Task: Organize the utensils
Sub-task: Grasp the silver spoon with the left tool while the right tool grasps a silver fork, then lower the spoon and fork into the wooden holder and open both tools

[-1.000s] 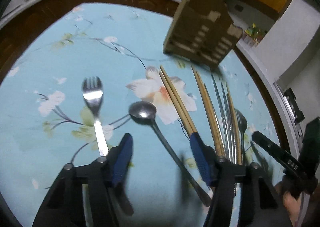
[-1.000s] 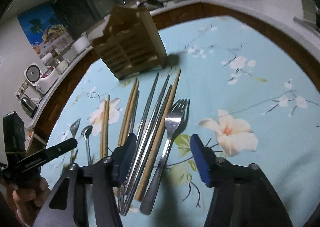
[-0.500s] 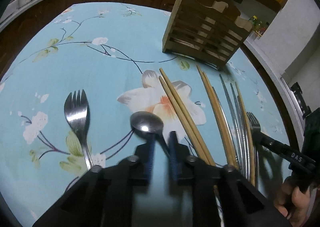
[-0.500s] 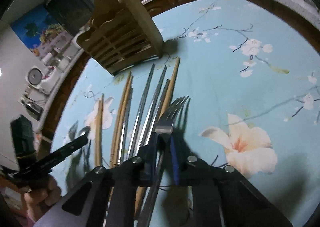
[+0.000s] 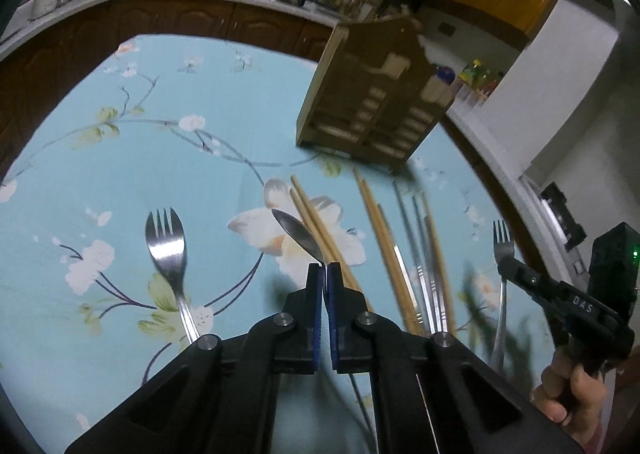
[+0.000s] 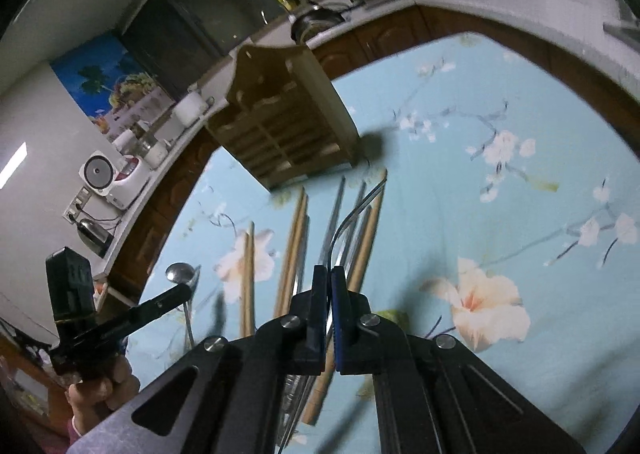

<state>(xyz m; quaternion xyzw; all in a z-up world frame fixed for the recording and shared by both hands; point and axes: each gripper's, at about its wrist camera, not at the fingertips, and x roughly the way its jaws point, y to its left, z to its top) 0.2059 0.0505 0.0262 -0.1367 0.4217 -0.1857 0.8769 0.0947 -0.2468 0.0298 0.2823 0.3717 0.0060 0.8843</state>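
Spoon pinched in left gripper above floral cloth, fork pinched edge-on in right gripper, chopsticks flat on cloth before wooden rack, second fork lying at left.

We count two forks, one spoon, one wooden holder, and several chopsticks, wooden and metal, too overlapped to count exactly.

wooden holder blurred, spoon handle hidden
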